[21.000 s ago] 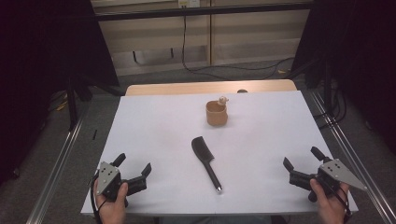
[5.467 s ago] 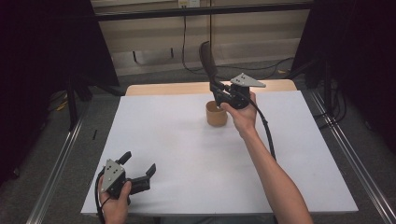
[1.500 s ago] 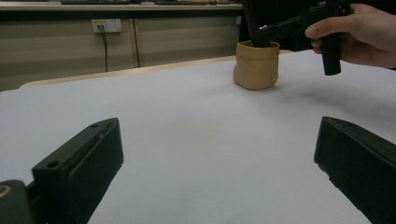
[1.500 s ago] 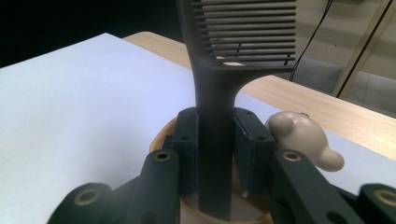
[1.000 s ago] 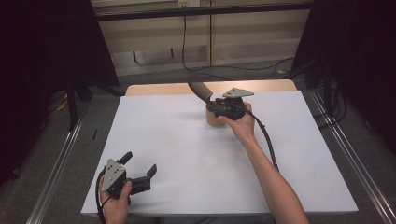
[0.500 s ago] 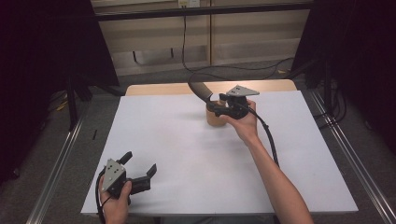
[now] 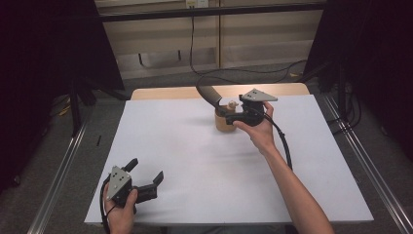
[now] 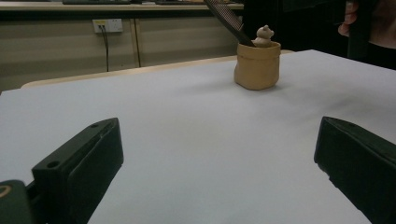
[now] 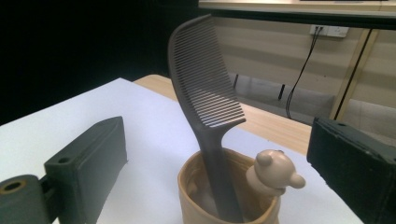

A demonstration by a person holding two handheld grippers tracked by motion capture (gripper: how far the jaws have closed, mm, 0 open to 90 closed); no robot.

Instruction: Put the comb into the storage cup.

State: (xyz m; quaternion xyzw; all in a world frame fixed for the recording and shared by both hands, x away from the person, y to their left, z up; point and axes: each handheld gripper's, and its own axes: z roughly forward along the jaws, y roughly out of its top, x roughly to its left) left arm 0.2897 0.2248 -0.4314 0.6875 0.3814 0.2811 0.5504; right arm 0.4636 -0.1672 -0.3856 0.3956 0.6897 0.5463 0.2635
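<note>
White tabletop (image 7: 195, 161) lies bare between our grippers — left gripper (image 7: 146, 187) agape near its front edge, right gripper (image 7: 229, 116) spread around the comb (image 9: 205, 93) standing in the cup (image 9: 224, 196).

Dark comb (image 9: 205, 93) leaning in tan cup (image 9: 229, 205)

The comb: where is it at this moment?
The comb stands handle-down in the tan cup with the small bear figure, at the table's far middle in the high view, between the open right gripper jaws.
</note>
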